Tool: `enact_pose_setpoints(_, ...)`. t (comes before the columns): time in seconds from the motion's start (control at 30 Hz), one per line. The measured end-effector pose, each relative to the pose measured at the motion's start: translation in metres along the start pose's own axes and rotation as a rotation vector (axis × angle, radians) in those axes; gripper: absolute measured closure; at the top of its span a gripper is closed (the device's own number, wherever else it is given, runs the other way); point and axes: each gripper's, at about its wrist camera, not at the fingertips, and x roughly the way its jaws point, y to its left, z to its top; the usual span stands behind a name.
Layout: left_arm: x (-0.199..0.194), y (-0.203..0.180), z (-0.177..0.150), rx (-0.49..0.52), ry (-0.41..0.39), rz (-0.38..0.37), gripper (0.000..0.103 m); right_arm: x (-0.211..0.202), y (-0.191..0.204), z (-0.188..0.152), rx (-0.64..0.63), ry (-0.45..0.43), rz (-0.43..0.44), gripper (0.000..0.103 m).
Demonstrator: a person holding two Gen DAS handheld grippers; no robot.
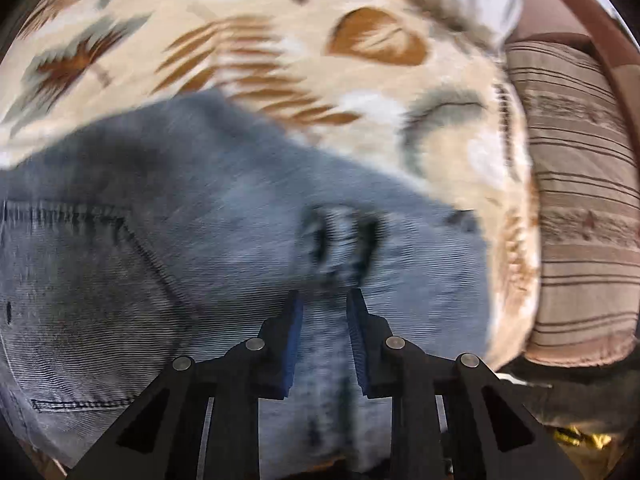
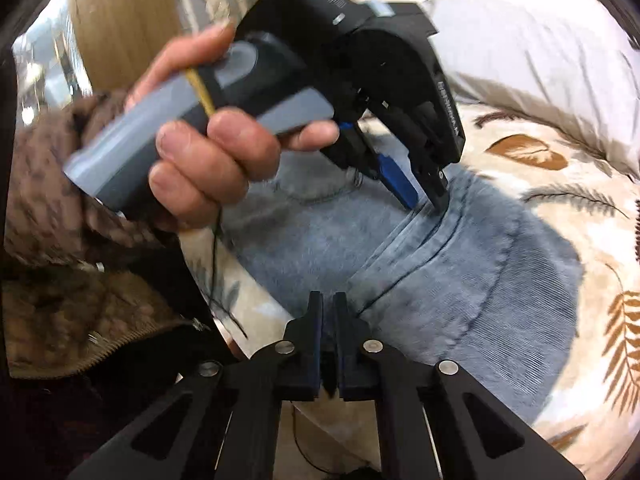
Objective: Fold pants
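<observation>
Left gripper (image 1: 323,300): jaws apart, straddling a raised denim ridge of the pants (image 1: 160,240), which lie on the blanket (image 1: 280,32). Close fully before lifting, w/ both sides level. Right gripper (image 2: 328,304): jaws nearly together, apparently pinching the pants' edge. Count: 1 pants, 2 grippers, 1 blanket.

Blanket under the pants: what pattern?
Cream blanket printed with brown and grey-green leaves and fern fronds. Left wrist view shows it best, though blurred.

Matt ribbed blue-grey cloth pants (image 1: 224,216), fuzzy leaf-print blanket (image 1: 280,40), matt black plastic left tongs (image 1: 324,300), metal rivets.
</observation>
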Motion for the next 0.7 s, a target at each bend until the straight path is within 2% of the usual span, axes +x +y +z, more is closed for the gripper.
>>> enact_pose_setpoints(0.07, 0.005, 0.010, -0.001, -0.039, 0.012, -0.030, 0.081, 0.019, -0.008, -0.002, 0.046, 0.045, 0.001, 0.099)
enact_pose_setpoints(0.13, -0.001, 0.012, -0.002, -0.055, 0.012, -0.055, 0.081, 0.021, -0.018, -0.004, 0.107, 0.047, 0.007, 0.100)
enact_pose_setpoints(0.17, -0.007, 0.012, -0.001, -0.048, 0.003, -0.075, 0.081, 0.014, -0.020, -0.004, 0.123, 0.024, 0.016, 0.094)
enact_pose_setpoints(0.23, -0.016, 0.011, -0.001, -0.037, -0.008, -0.110, 0.081, -0.009, -0.029, -0.002, 0.170, -0.052, 0.041, 0.095)
enact_pose_setpoints(0.3, -0.026, 0.003, -0.003, -0.028, -0.011, -0.179, 0.079, -0.031, -0.050, -0.004, 0.248, -0.114, 0.008, 0.092)
enact_pose_setpoints(0.37, -0.033, -0.002, -0.008, -0.010, -0.004, -0.223, 0.070, -0.041, -0.079, -0.010, 0.346, -0.140, -0.051, 0.081)
enact_pose_setpoints(0.43, -0.031, -0.008, -0.019, 0.015, 0.010, -0.225, 0.064, -0.046, -0.120, -0.026, 0.504, -0.151, -0.088, 0.080)
enact_pose_setpoints(0.5, -0.028, -0.007, -0.028, 0.016, 0.022, -0.224, 0.061, -0.046, -0.151, -0.039, 0.633, -0.170, -0.065, 0.080)
enact_pose_setpoints(0.57, -0.018, -0.003, -0.035, 0.007, 0.054, -0.227, 0.059, -0.042, -0.169, -0.047, 0.712, -0.174, -0.035, 0.073)
enact_pose_setpoints(0.63, -0.007, 0.001, -0.040, 0.006, 0.074, -0.192, 0.061, -0.035, -0.180, -0.049, 0.756, -0.174, -0.018, 0.070)
enact_pose_setpoints(0.67, -0.004, 0.001, -0.043, 0.015, 0.076, -0.175, 0.061, -0.031, -0.182, -0.049, 0.762, -0.168, -0.007, 0.070)
enact_pose_setpoints(0.7, -0.004, 0.002, -0.047, 0.026, 0.077, -0.154, 0.061, -0.029, -0.182, -0.046, 0.760, -0.165, 0.011, 0.075)
